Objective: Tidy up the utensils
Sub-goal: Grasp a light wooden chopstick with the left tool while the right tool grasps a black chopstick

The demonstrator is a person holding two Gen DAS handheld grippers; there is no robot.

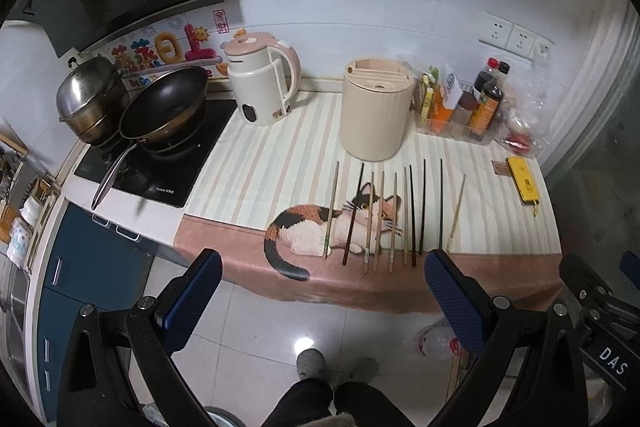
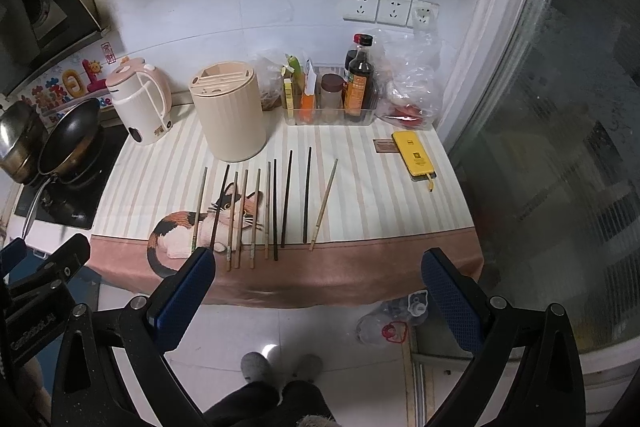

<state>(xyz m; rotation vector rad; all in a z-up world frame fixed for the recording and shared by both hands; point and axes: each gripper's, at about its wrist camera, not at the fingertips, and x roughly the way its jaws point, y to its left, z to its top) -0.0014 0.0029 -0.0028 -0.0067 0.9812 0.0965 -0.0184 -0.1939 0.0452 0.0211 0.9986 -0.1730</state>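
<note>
The task looks not yet begun: both the left gripper (image 1: 322,291) and the right gripper (image 2: 318,287) hang wide open and empty over the floor, short of the counter edge. Ten chopsticks (image 2: 276,211) lie side by side on the cat-print cloth (image 2: 380,187), at about 12 o'clock from each gripper. One cream holder (image 2: 230,115) stands just behind them. The next move likely calls for pinching one thin stick and lifting it into a slot on the holder's top.
</note>
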